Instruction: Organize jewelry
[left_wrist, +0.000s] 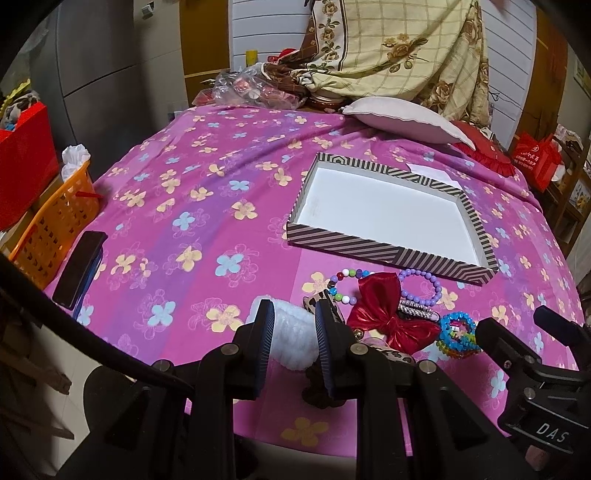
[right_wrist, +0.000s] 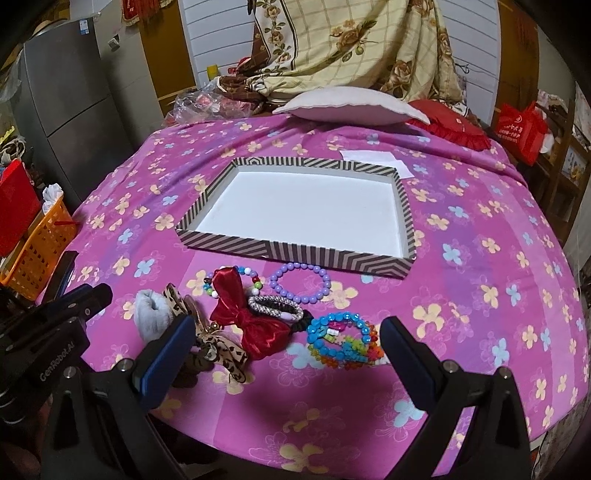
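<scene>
A striped shallow box (left_wrist: 388, 254) (right_wrist: 295, 251) with a white, empty inside lies on the pink flowered cloth. In front of it lies a pile: a red bow (left_wrist: 384, 314) (right_wrist: 243, 317), a purple bead bracelet (left_wrist: 424, 284) (right_wrist: 299, 282), a multicolour bead bracelet (left_wrist: 343, 286), a sparkly band (right_wrist: 273, 306), a blue-and-rainbow bead bracelet (left_wrist: 458, 334) (right_wrist: 343, 338), a leopard bow (right_wrist: 218, 347) and a white fluffy scrunchie (left_wrist: 291, 341) (right_wrist: 151, 314). My left gripper (left_wrist: 293, 325) has its jaws around the white scrunchie. My right gripper (right_wrist: 284, 350) is wide open around the pile.
An orange basket (left_wrist: 55, 221) (right_wrist: 37, 251) and a dark phone (left_wrist: 79, 269) sit at the left edge. A pillow (left_wrist: 402, 118) (right_wrist: 351, 105), a plastic bag (left_wrist: 255, 88) and a blanket lie at the back. A white paper (right_wrist: 376, 160) lies behind the box.
</scene>
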